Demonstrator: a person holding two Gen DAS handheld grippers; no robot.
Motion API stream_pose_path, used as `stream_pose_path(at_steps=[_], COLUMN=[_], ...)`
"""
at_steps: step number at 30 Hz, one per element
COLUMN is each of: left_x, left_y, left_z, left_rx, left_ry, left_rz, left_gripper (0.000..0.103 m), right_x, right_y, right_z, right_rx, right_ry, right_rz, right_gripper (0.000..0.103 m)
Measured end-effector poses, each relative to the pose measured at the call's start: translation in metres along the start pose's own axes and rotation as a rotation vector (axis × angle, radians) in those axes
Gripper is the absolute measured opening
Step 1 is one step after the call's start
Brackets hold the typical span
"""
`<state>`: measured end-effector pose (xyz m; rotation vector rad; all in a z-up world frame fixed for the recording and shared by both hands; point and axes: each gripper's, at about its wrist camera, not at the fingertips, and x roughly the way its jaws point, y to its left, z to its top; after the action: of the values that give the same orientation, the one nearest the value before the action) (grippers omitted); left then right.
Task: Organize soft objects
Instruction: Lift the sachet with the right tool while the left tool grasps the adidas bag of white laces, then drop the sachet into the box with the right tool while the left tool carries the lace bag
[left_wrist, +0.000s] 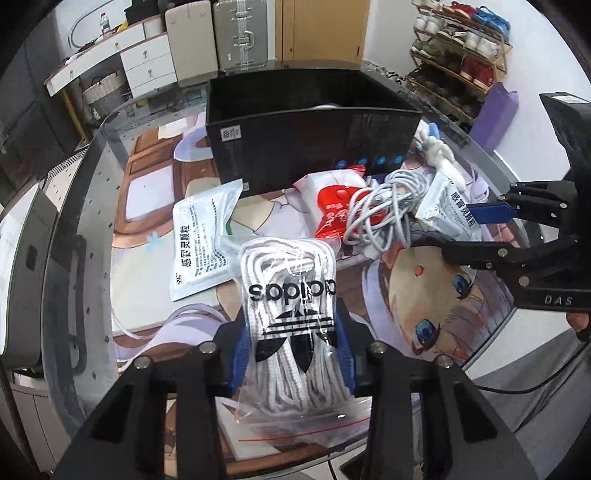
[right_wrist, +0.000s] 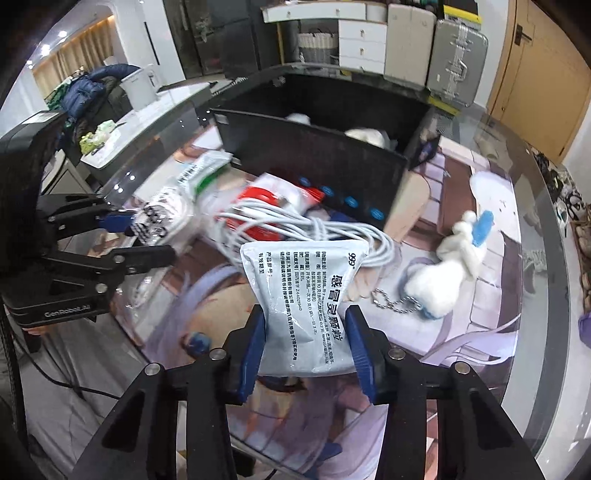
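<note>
My left gripper (left_wrist: 291, 350) is shut on a clear bag of white laces (left_wrist: 291, 295) with a black logo, held above the table; it also shows in the right wrist view (right_wrist: 162, 218). My right gripper (right_wrist: 306, 336) is shut on a silver medicine sachet (right_wrist: 306, 295), lifted over the mat; it also shows in the left wrist view (left_wrist: 448, 206). A black open box (left_wrist: 310, 147) stands behind, with white soft things inside (right_wrist: 365, 136). A second sachet (left_wrist: 203, 240), a red-and-white pack (left_wrist: 332, 206), a coiled white cable (left_wrist: 384, 206) and a white plush keychain (right_wrist: 443, 269) lie on the mat.
The round glass table (left_wrist: 74, 236) carries an anime print mat (left_wrist: 424, 295). White drawers (left_wrist: 147, 62), suitcases (left_wrist: 240, 33) and a shoe rack (left_wrist: 458, 48) stand behind. A counter with a blue jacket (right_wrist: 96, 88) is at the far left.
</note>
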<state>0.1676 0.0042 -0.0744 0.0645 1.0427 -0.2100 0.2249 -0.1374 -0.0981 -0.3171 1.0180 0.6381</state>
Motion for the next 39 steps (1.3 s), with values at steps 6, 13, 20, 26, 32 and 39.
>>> stream_pose_path(at_steps=[6,13,20,26,32,39], left_x=[-0.015,-0.029,-0.038,-0.052,-0.073,-0.089], left_y=[-0.002,-0.008,-0.006,-0.009,-0.006,-0.001], left_z=[0.005,0.009,0.015,0.022,0.039,0.062], left_rx=[0.015,0.020,-0.004,0.001,0.005,0.007], left_ry=[-0.039,-0.080,-0.105,-0.156,-0.254,-0.374], left_rz=[-0.056,-0.075,-0.092,-0.087,-0.086,-0.070], left_gripper=[0.038,0.038,0.038,0.038,0.038,0.038], right_x=[-0.017,-0.037,-0.050,-0.061,-0.079,-0.103], right_y=[0.013,0.016,0.019,0.023,0.026,0.020], right_z=[-0.002,-0.004,0.002,0.010,0.027,0.053], right_rx=[-0.016,0.001,-0.002,-0.006,-0.013,0.013], right_ry=[-0.040,-0.097,-0.138,-0.175,-0.251,-0.360], right_rz=[0.022,0.019,0.014,0.021,-0.001,-0.033], right_gripper=[0.042,0.042,0.042,0.042,0.042,0.042])
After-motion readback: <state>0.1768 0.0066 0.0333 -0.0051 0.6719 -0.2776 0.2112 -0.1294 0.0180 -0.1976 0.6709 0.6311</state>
